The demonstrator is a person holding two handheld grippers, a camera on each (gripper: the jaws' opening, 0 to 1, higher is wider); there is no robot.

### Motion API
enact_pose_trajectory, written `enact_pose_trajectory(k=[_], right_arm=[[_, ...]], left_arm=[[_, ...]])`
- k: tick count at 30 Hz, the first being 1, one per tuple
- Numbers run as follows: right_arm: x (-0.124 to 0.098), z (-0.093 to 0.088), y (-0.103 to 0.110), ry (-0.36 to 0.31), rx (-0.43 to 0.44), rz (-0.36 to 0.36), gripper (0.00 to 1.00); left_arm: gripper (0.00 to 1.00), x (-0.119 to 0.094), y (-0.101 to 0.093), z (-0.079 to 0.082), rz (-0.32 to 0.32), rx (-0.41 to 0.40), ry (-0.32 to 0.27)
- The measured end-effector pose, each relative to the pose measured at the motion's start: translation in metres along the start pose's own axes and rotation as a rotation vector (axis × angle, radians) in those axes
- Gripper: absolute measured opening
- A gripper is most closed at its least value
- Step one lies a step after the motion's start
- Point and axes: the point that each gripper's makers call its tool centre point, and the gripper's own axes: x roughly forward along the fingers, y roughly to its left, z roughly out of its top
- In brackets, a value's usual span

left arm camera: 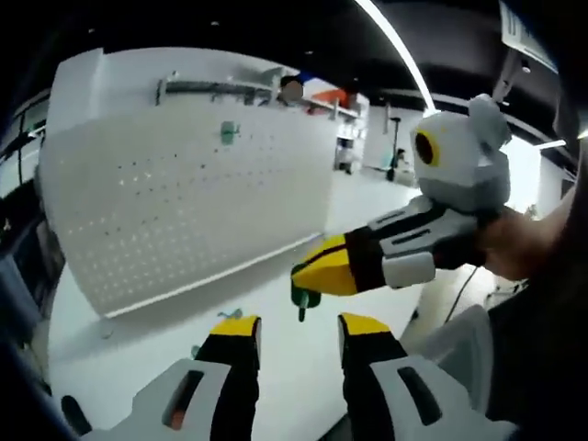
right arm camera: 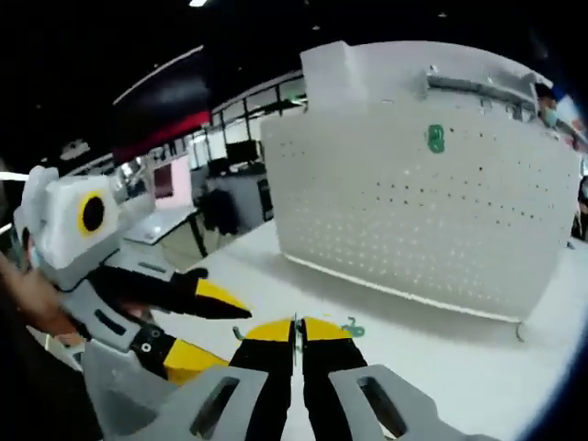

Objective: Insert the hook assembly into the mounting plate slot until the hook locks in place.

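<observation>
A white tabletop (left arm camera: 276, 349) in a large room with dark ceiling and strip lights carries an upright white pegboard panel (left arm camera: 184, 193), its face dotted with rows of small holes. In the left gripper view a small green hook (left arm camera: 228, 133) sits high on that board, below a grey rail near its top edge; the same green piece (right arm camera: 435, 138) shows on the board in the right gripper view. The left gripper (left arm camera: 299, 344) has its yellow-tipped jaws parted with nothing between them, over the table in front of the board. The right gripper (left arm camera: 308, 274) enters from the right, held by a person's hand (left arm camera: 514, 243), its yellow tips pressed together on a green hook assembly (left arm camera: 303, 299) that hangs just below them. In the right gripper view those jaws (right arm camera: 296, 331) stand closed with only a thin seam between, a bit of the green part (right arm camera: 352, 327) peeking beside them, and the left gripper (right arm camera: 207, 326) spread wide at the left.
</observation>
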Motion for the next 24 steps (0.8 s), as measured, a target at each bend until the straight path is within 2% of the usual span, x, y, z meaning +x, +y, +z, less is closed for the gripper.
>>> enact_pose_trajectory(k=[4, 12, 19, 24], right_arm=[[0.001, 0.002, 0.005, 0.003, -0.069, 0.004, 0.00], [0.004, 0.004, 0.017, 0.005, -0.128, 0.028, 0.00], [0.007, 0.005, 0.023, 0.002, -0.140, 0.050, 0.00], [0.008, 0.006, 0.028, -0.004, -0.138, 0.065, 0.00]], left_arm=[[0.36, 0.000, 0.003, -0.002, 0.014, -0.003, 0.011], [0.34, -0.002, 0.010, -0.002, 0.037, -0.053, 0.011], [0.20, -0.003, 0.009, 0.001, 0.028, -0.067, -0.002], [0.14, -0.003, 0.011, 0.001, 0.030, -0.072, -0.004]])
